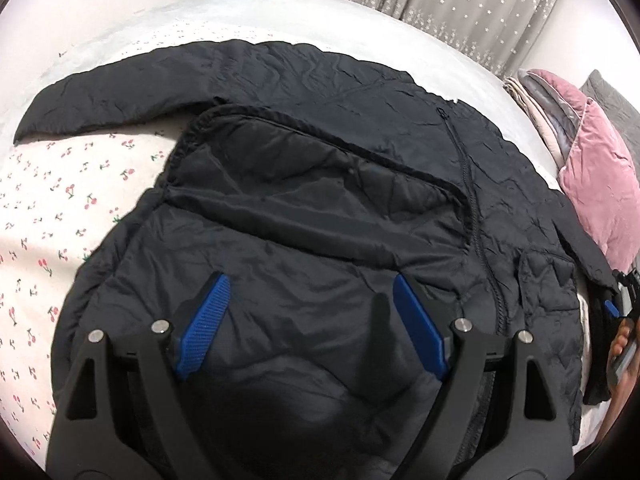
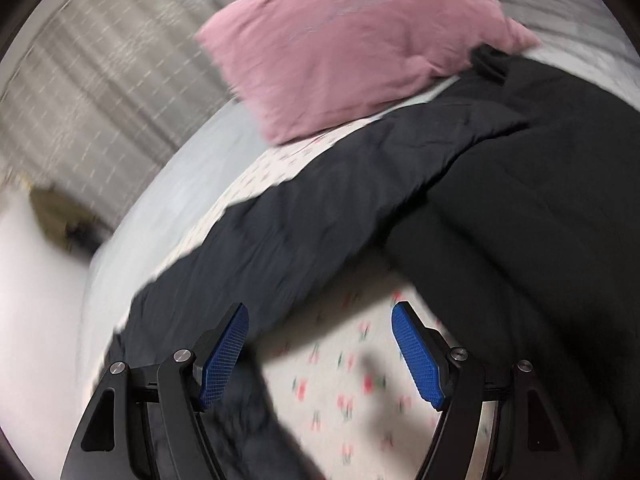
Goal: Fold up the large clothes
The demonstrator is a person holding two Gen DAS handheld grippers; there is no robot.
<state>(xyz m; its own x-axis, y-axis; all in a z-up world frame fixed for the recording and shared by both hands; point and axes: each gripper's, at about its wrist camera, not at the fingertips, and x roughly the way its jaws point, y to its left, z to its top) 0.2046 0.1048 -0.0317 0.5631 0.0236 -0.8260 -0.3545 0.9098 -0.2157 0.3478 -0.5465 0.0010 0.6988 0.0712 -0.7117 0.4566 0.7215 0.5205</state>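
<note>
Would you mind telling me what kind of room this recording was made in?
Most likely a bedroom: the black jacket lies on a bed with a cherry-print sheet, a pink pillow sits beside it, and a star-patterned curtain hangs behind.

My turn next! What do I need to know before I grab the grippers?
Left gripper: open, empty, hovering over the black jacket.
Right gripper: open, empty, above the cherry-print sheet, next to one sleeve.
Jacket: spread on the bed, other sleeve stretched out sideways; a pink pillow lies beside it.
Done: jacket laid out, one flap apparently turned over.
Left: probably fold both sleeves in, then fold the body.
</note>
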